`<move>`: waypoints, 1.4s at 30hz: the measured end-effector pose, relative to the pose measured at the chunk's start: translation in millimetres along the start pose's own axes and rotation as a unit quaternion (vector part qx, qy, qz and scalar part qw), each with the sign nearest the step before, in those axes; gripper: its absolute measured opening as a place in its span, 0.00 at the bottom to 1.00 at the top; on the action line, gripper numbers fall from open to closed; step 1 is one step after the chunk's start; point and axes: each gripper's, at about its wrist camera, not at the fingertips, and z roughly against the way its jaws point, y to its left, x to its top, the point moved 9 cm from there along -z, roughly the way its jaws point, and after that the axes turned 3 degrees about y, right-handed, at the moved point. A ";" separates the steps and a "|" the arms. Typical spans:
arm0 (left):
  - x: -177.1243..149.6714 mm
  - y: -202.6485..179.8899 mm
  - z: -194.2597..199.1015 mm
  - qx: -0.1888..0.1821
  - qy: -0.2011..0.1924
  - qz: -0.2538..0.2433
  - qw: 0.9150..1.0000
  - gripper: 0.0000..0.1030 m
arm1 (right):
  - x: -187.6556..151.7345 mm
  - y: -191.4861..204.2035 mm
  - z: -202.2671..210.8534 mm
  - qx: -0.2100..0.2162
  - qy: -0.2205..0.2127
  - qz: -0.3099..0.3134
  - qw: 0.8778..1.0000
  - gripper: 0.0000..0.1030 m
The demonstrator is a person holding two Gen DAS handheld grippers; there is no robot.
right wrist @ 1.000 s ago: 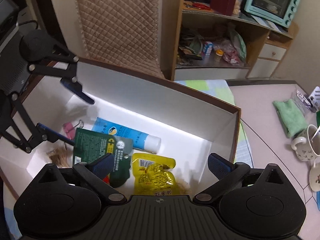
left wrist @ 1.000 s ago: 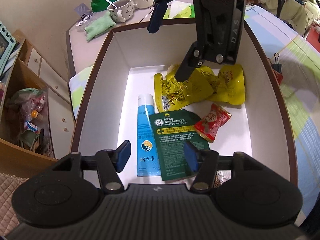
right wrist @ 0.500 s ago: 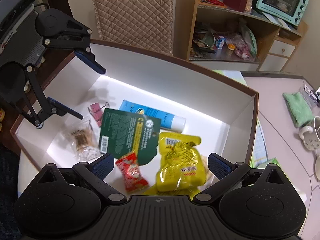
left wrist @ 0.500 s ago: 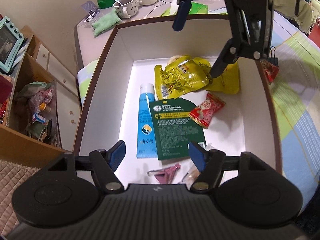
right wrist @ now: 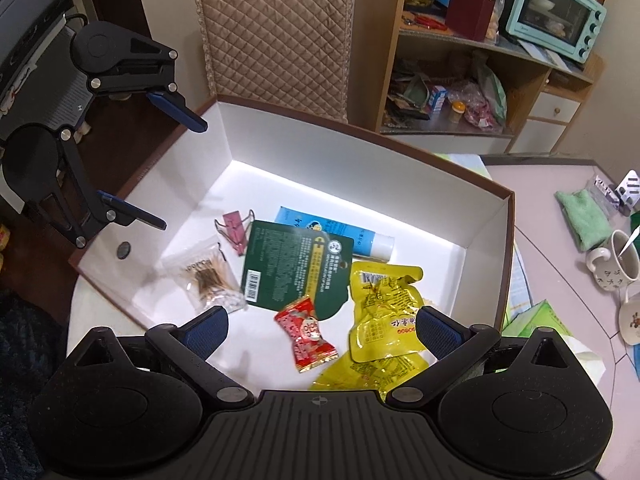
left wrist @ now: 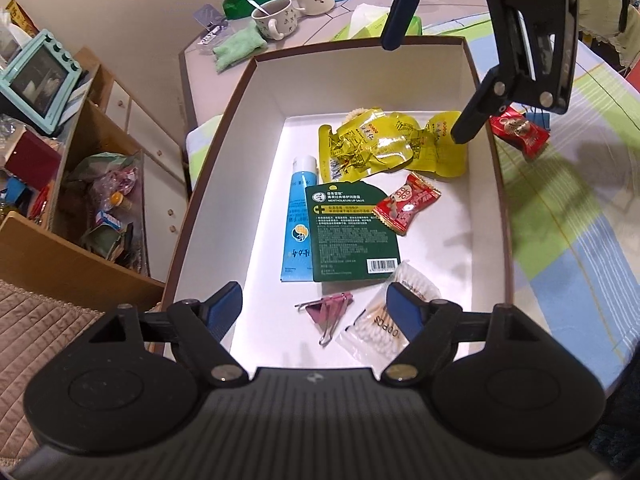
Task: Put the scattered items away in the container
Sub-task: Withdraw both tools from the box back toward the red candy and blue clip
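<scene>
The box (left wrist: 224, 184) is white inside with a brown rim, open at the top, and it holds most of the clutter. Along its left side in the left wrist view lies a blue tube (left wrist: 298, 220), cap toward the far wall; a green card (left wrist: 352, 236) rests partly over it. Two yellow pouches (left wrist: 384, 146) lie crumpled and overlapping at the far end, and a red candy (left wrist: 406, 209) sits just beside the card's right edge, below them. Nearer the left gripper are a pink clip (left wrist: 328, 309) and a clear bag of swabs (left wrist: 394, 312), the bag touching the card's lower corner. One more red candy (left wrist: 520, 130) is outside the box — on the checked cloth (left wrist: 568, 208) just past the right wall, with a dark clip behind it that is partly hidden. The left gripper (left wrist: 316, 310) hangs over the near end of the box, jaws spread, nothing between them. The right gripper (right wrist: 320, 330) is above the far end, over the pouches and candy, jaws wide apart and empty too. On the pink table (right wrist: 560, 200) past the box stand two mugs (left wrist: 294, 4) — one with a spoon — and a green towel (left wrist: 236, 48).
</scene>
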 end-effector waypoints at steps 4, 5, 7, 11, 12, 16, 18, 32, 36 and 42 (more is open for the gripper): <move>-2.6 -5.1 13.5 0.013 -0.005 0.000 1.000 0.74 | -0.6 9.0 12.0 -0.007 -0.010 -0.001 1.000 0.99; -3.2 -6.2 16.6 0.015 -0.007 0.000 1.000 0.75 | -0.9 11.2 14.6 -0.010 -0.012 -0.001 1.000 0.99; -4.4 -8.8 22.5 0.020 -0.010 0.001 1.000 0.75 | -1.5 15.4 19.9 -0.013 -0.017 -0.002 1.000 0.99; -7.5 -13.1 32.4 0.029 -0.014 0.002 0.999 0.76 | -2.7 22.5 29.3 -0.019 -0.027 -0.007 0.999 0.99; -8.4 -14.2 34.7 0.031 -0.014 0.002 0.999 0.76 | -3.0 24.2 31.6 -0.020 -0.030 -0.009 0.999 0.99; -11.4 -19.0 43.7 0.038 -0.020 0.003 0.999 0.78 | -4.2 30.9 40.8 -0.026 -0.040 -0.016 0.999 0.99; -12.7 -21.4 48.0 0.041 -0.023 0.006 0.999 0.78 | -5.3 33.9 44.9 -0.028 -0.045 -0.020 0.998 0.99; -29.4 -37.4 70.9 0.062 -0.025 0.022 0.998 0.80 | -20.6 50.6 65.8 -0.030 -0.060 -0.037 0.997 0.99; -31.9 -43.9 74.7 0.064 -0.022 0.025 0.997 0.80 | -26.8 55.3 68.6 -0.027 -0.062 -0.038 0.997 0.99; -32.8 -54.3 78.0 0.066 -0.017 0.025 0.997 0.81 | -38.9 59.2 73.9 -0.025 -0.064 -0.040 0.997 0.99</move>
